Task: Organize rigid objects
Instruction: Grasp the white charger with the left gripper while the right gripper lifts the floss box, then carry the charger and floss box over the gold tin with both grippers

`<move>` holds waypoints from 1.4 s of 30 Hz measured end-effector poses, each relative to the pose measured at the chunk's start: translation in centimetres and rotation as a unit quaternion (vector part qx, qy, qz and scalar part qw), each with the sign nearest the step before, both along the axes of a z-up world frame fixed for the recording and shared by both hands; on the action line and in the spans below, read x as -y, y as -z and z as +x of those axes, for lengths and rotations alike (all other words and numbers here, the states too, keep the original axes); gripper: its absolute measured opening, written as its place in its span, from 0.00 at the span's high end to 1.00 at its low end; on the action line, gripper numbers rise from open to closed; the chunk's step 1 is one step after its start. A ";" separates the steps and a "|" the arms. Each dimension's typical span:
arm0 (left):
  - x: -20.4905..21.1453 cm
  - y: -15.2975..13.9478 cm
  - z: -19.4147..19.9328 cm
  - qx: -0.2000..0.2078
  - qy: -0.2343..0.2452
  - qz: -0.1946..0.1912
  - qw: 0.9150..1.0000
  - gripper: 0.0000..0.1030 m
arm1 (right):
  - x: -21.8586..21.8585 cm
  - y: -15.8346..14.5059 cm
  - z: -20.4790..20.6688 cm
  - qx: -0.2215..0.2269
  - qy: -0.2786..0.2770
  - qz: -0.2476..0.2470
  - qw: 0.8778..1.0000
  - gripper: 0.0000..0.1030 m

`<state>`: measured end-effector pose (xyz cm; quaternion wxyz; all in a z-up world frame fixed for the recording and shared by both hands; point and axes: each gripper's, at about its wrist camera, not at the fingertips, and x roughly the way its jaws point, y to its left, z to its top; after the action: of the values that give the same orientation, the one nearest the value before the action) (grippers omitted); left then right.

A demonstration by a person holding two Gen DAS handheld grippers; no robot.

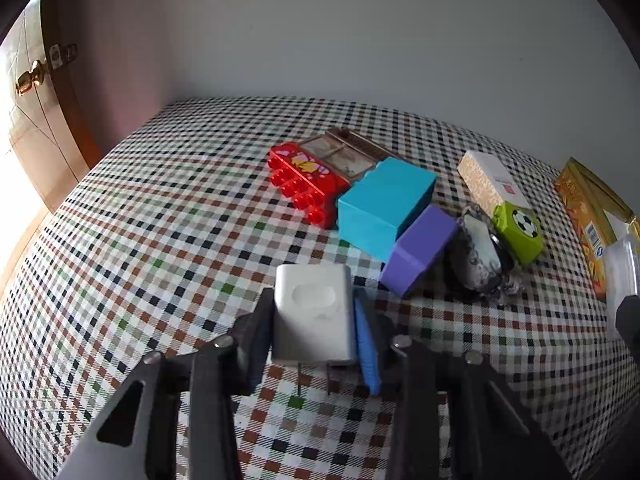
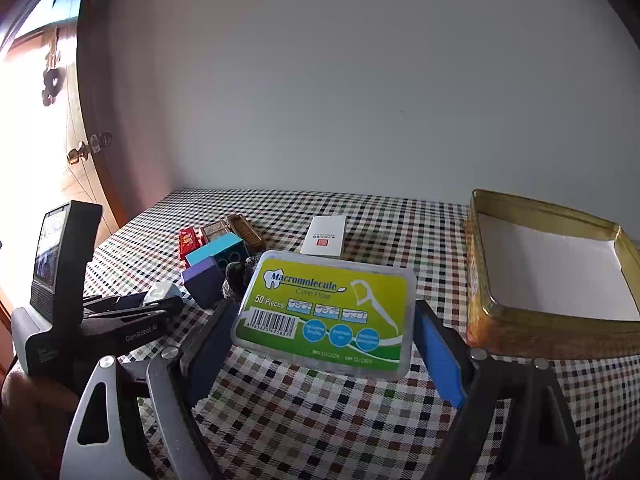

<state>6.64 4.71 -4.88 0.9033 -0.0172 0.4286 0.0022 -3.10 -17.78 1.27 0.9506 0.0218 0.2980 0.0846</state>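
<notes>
Gripping a charger [image 1: 314,312] w/ left gripper [image 1: 316,344], floss box [image 2: 326,314] w/ right gripper [image 2: 320,352].
Both jaws clenched; gold tin [image 2: 500,336] just right of right jaws.

We see our left gripper [image 1: 314,332] clamped on a white plastic plug adapter [image 1: 313,312], its two metal prongs pointing down above the checkered tablecloth [image 1: 160,264]. At one o'clock from it lie a purple plastic block [image 1: 420,250] touching a turquoise plastic block [image 1: 386,204], with a red studded toy brick [image 1: 306,180] at twelve. Farther toward two o'clock sit a green football-printed brick [image 1: 518,230] and a gold tin [image 1: 588,216].
</notes>
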 end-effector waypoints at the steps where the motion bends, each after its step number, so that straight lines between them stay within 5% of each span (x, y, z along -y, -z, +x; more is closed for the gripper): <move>1: -0.1 0.0 0.0 0.002 0.000 -0.009 1.000 0.64 | 0.1 -0.1 0.0 -0.001 0.003 0.002 1.000 0.15; 4: -1.6 -0.6 -1.0 0.013 -0.007 -0.029 0.999 0.64 | 0.3 -0.1 0.2 0.007 0.010 0.009 1.000 0.15; 17: 1.4 -5.1 -6.0 0.099 -0.007 -0.010 0.995 0.64 | 2.8 -2.3 -2.0 0.093 0.025 0.005 0.995 0.15; 42: 20.0 -9.4 -7.3 0.157 0.142 -0.005 0.977 0.64 | 15.7 -2.2 -2.6 0.108 0.186 -0.098 0.972 0.15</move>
<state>-0.64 -15.33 4.53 0.9505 0.0389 0.2792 -0.1307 -5.67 -33.49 3.43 0.9736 -0.0259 0.1916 -0.1214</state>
